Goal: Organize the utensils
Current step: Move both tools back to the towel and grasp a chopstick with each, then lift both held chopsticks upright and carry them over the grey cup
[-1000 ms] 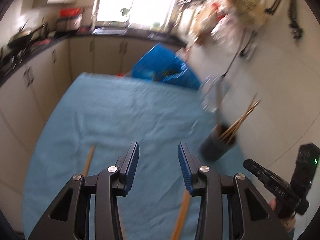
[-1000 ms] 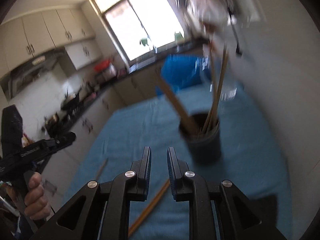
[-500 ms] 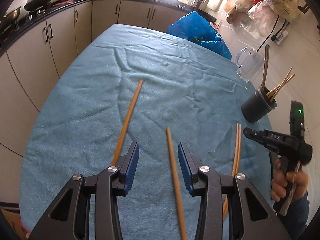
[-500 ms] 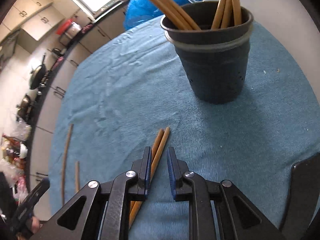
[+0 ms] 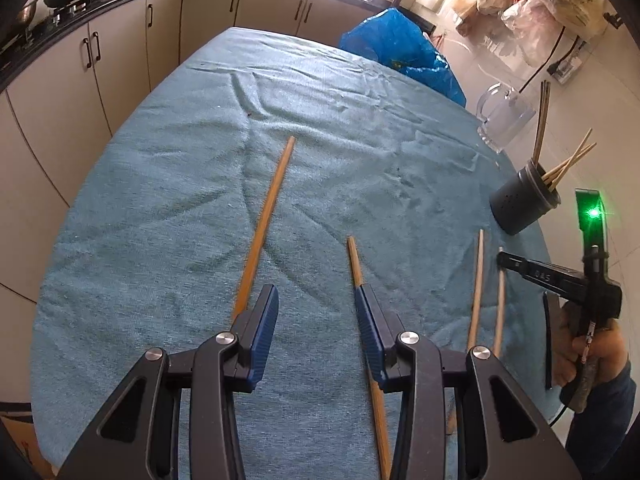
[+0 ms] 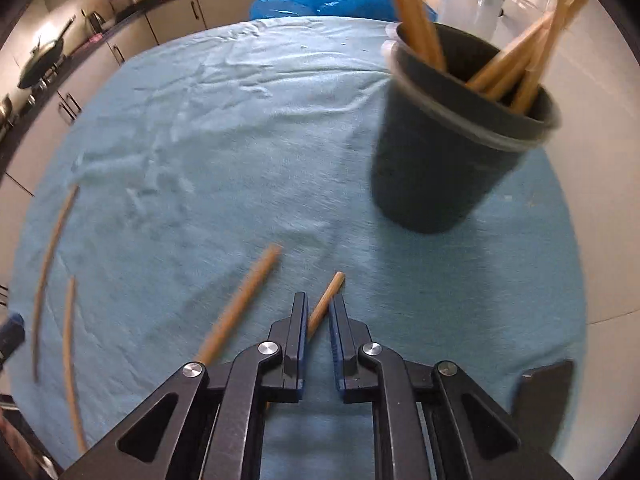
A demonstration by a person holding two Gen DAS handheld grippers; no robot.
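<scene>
Chopsticks [image 5: 264, 216] are partly sorted, by the left wrist view: four lie loose on the cloth-covered worktop [image 5: 160, 200], long axes running away from the camera, several stand in the dark cup [image 5: 520, 208], and the left gripper [image 5: 316, 316] hovers with jaws wide apart, empty. From the right wrist view, the right gripper [image 6: 318, 320] has narrow-set jaws straddling one chopstick [image 6: 326, 296] pointing toward the cup [image 6: 440, 168]; whether they clamp it, I cannot tell.

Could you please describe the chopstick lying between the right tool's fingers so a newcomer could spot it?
On the blue cloth, find the dark holder. Nearer than it, the right tool straddles one chopstick; its blurred neighbour lies left, outside the fingers.
</scene>
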